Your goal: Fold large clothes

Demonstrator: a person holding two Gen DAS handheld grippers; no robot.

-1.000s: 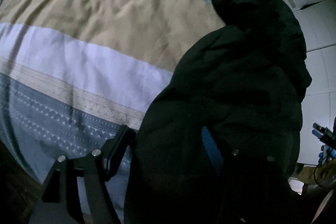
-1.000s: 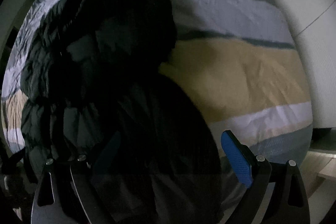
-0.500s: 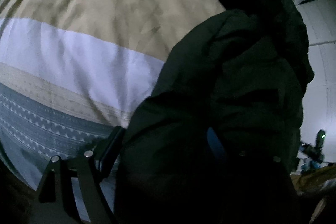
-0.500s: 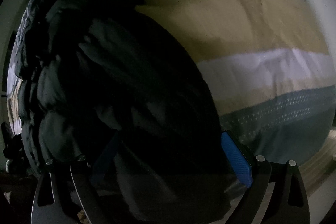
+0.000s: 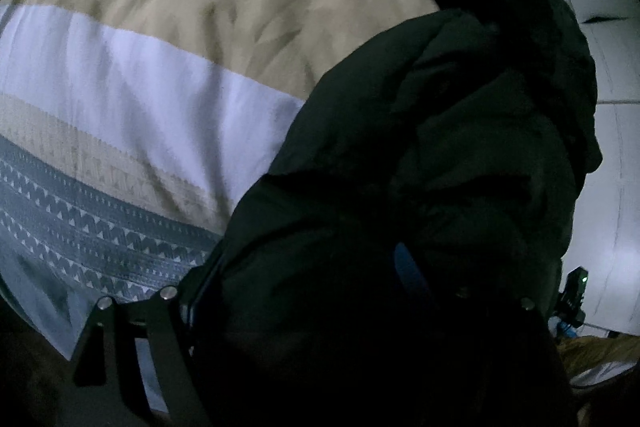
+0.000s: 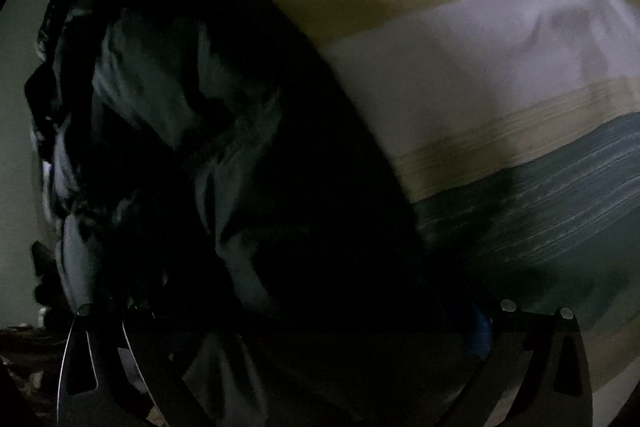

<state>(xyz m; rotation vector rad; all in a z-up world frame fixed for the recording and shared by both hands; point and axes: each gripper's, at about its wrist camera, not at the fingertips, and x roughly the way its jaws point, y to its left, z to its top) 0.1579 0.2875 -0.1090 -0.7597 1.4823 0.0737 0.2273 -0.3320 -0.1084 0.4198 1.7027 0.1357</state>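
Jacket (image 5: 440, 163) bulk fills both wide-spread claws, left claw (image 5: 304, 279) and right claw (image 6: 288, 311), above the striped bed (image 5: 168, 75); actual grip unclear.

The jacket (image 5: 460, 167) lies bunched on the bed (image 5: 180, 67), filling the right of the left wrist view and the left of the right wrist view; its near edge seems to sit between each gripper's fingers.
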